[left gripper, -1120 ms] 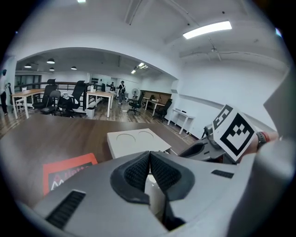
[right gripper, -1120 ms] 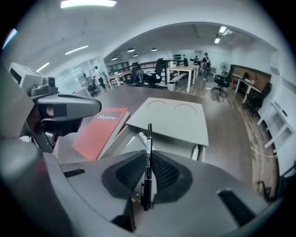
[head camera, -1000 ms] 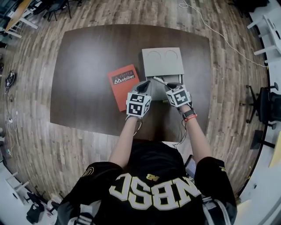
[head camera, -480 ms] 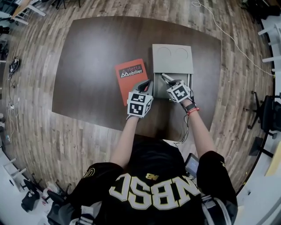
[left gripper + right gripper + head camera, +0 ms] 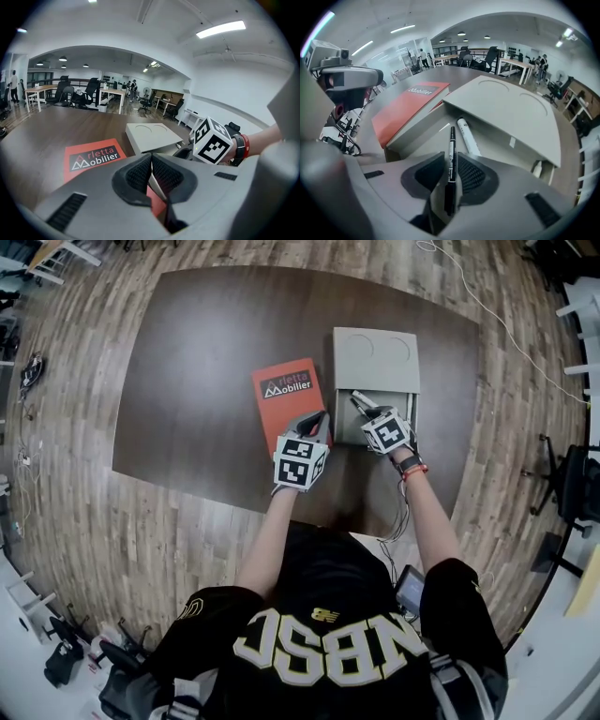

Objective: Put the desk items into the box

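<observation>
Open-plan office: desks (image 5: 111,93), swivel chairs (image 5: 90,90)

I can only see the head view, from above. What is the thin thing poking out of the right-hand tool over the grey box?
Observer: It is a black pen. It stands between the jaws of the right gripper, which are opening.
Operator: Is anything in the box yet?
Observer: Yes, a white marker lies in the open part of the box.
Operator: And the left tool, is it carrying something?
Observer: No. The left gripper has its jaws together with nothing between them.
</observation>
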`<act>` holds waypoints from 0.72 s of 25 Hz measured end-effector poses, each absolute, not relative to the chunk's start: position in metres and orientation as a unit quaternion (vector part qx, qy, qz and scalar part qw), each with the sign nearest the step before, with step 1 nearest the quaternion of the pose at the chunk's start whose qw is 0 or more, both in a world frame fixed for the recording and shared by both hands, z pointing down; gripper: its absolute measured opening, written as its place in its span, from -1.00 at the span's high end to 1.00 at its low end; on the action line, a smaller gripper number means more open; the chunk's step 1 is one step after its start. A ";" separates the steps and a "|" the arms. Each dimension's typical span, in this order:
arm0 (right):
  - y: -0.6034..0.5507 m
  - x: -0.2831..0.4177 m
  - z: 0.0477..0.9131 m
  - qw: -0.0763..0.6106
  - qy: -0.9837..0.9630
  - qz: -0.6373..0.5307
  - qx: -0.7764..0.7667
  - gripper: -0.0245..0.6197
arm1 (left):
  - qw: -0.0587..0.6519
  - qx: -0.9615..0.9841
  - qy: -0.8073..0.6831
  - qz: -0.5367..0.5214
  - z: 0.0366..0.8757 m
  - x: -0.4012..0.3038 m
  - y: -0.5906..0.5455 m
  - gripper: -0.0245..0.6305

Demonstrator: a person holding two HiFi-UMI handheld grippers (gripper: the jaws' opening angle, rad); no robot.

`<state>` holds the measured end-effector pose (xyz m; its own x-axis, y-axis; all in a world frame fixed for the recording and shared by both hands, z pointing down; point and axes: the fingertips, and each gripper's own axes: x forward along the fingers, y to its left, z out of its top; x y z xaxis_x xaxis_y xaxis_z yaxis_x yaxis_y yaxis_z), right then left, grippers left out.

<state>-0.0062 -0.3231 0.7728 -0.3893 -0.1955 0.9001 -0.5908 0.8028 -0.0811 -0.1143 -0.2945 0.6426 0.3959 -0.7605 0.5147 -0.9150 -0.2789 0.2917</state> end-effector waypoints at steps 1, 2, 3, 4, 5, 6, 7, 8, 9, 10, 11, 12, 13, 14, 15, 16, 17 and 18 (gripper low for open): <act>-0.323 -0.006 0.771 0.494 -0.809 0.202 0.247 0.54 | 0.275 0.788 -0.533 0.138 0.640 -0.114 -0.296 0.87; -0.324 -0.006 0.768 0.489 -0.809 0.205 0.255 0.47 | 0.270 0.788 -0.537 0.137 0.638 -0.115 -0.297 0.87; -0.324 -0.005 0.764 0.482 -0.809 0.209 0.263 0.52 | 0.265 0.788 -0.539 0.136 0.636 -0.116 -0.299 0.87; -0.325 -0.003 0.759 0.474 -0.809 0.213 0.273 0.53 | 0.261 0.789 -0.540 0.134 0.633 -0.116 -0.301 0.87; -0.325 0.000 0.753 0.466 -0.810 0.217 0.283 0.53 | 0.259 0.791 -0.538 0.132 0.631 -0.115 -0.303 0.87; -0.325 0.003 0.747 0.457 -0.810 0.220 0.294 0.53 | 0.257 0.794 -0.536 0.130 0.628 -0.114 -0.304 0.87; -0.325 0.007 0.740 0.446 -0.811 0.224 0.306 0.53 | 0.253 0.796 -0.535 0.128 0.624 -0.114 -0.306 0.87; -0.325 0.012 0.733 0.432 -0.811 0.230 0.320 0.52 | 0.248 0.797 -0.536 0.126 0.619 -0.114 -0.307 0.87; -0.325 0.017 0.725 0.415 -0.811 0.237 0.337 0.48 | 0.242 0.799 -0.537 0.123 0.614 -0.113 -0.310 0.87; -0.327 0.023 0.715 0.397 -0.810 0.243 0.356 0.46 | 0.237 0.801 -0.538 0.119 0.608 -0.111 -0.312 0.87; -0.328 0.029 0.705 0.377 -0.810 0.248 0.375 0.46 | 0.231 0.803 -0.537 0.116 0.601 -0.109 -0.315 0.87; -0.328 0.035 0.695 0.358 -0.810 0.250 0.392 0.46 | 0.226 0.806 -0.535 0.112 0.595 -0.105 -0.317 0.87; -0.327 0.042 0.685 0.342 -0.809 0.251 0.408 0.47 | 0.221 0.809 -0.534 0.109 0.588 -0.101 -0.319 0.87; -0.325 0.050 0.675 0.326 -0.806 0.252 0.425 0.47 | 0.215 0.812 -0.532 0.105 0.582 -0.097 -0.321 0.87; -0.324 0.057 0.664 0.309 -0.803 0.255 0.442 0.48 | 0.210 0.815 -0.530 0.101 0.575 -0.093 -0.322 0.87; -0.323 0.064 0.654 0.289 -0.801 0.259 0.456 0.50 | 0.205 0.819 -0.527 0.097 0.568 -0.087 -0.324 0.87; -0.321 0.069 0.645 0.267 -0.801 0.264 0.466 0.52 | 0.201 0.823 -0.523 0.094 0.561 -0.081 -0.325 0.87; -0.318 0.074 0.635 0.247 -0.802 0.267 0.474 0.51 | 0.196 0.828 -0.517 0.092 0.555 -0.075 -0.326 0.87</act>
